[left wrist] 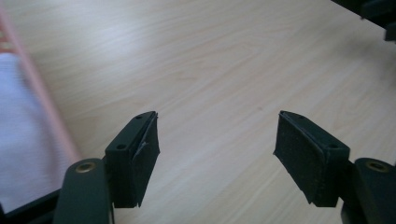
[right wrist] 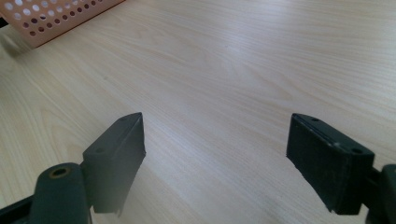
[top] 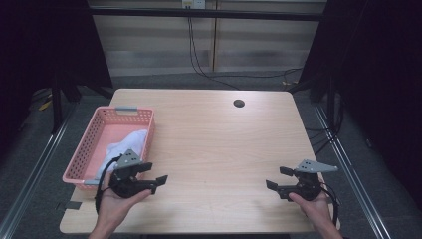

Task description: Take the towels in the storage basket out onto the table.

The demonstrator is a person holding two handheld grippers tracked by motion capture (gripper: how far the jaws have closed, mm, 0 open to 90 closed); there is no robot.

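Both tongs are empty, jaws apart, nothing between the pads. White cloth (top: 123, 144) lies inside the pink basket (top: 84, 144) at the left of the high view, bunched toward the near right corner, part of it lapping at the basket's right wall. I read the drop-in step as done and the step in hand as clearing out.

Doing it well, my take: lift my left gripper (top: 152, 175) up and away from the basket rim without snagging the cloth or nudging the basket, keep jaws wide so no fabric gets dragged back out, then park it over bare table (top: 224, 149). Cable hangs near the basket's near corner, so watch that it doesn't hook the rim.

Left gripper: lower left of the high view, just beside the basket's near right corner, apart from the cloth. In the left gripper view its jaws stand wide, pads (left wrist: 140, 158) over bare wood, basket wall and cloth at the frame's left edge.

Right gripper (top: 276, 178): lower right of the high view, well apart from the basket, held in my hand. Right gripper view: jaws wide, pads (right wrist: 119, 154) over bare tabletop, basket corner (right wrist: 56, 18) at upper left.
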